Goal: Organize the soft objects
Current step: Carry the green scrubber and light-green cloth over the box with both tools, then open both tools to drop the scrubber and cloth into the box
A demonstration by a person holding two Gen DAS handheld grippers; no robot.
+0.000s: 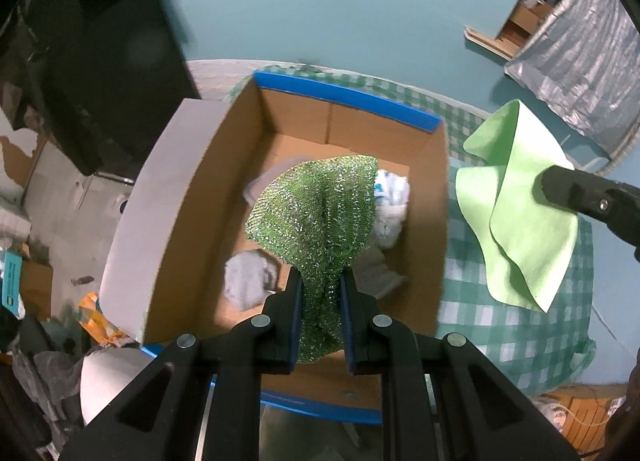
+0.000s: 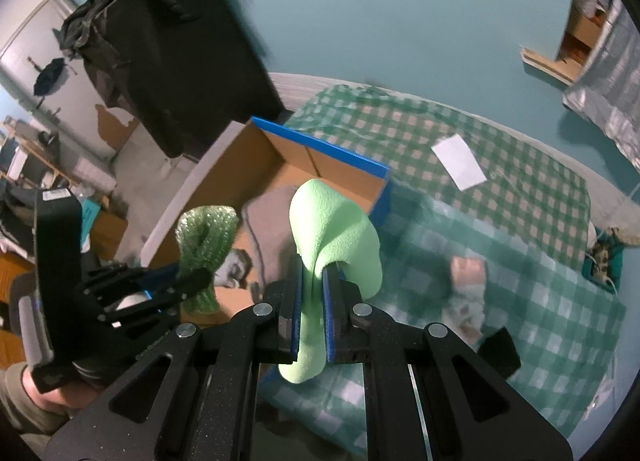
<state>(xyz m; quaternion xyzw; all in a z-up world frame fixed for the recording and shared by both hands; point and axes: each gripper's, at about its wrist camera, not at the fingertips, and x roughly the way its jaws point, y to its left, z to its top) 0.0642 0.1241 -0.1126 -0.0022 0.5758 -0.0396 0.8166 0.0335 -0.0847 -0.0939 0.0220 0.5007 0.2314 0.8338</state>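
My left gripper (image 1: 320, 281) is shut on a sparkly green mesh cloth (image 1: 320, 205) and holds it hanging over the open cardboard box (image 1: 432, 197) with blue-taped rims. Inside the box lie a grey cloth (image 1: 246, 281) and a white printed cloth (image 1: 390, 197). My right gripper (image 2: 312, 267) is shut on a light green cloth (image 2: 340, 229), held above the box's right side. In the left wrist view that light green cloth (image 1: 516, 205) hangs right of the box from the right gripper. In the right wrist view the left gripper (image 2: 192, 277) holds the mesh cloth (image 2: 204, 237) at the left.
The box stands on a green checked bedspread (image 2: 500, 197). On it lie a white paper (image 2: 460, 167), a pink and white soft item (image 2: 468, 281) and a black item (image 2: 500, 353). A dark wardrobe (image 2: 180, 53) stands behind the box. Clutter fills the floor at left.
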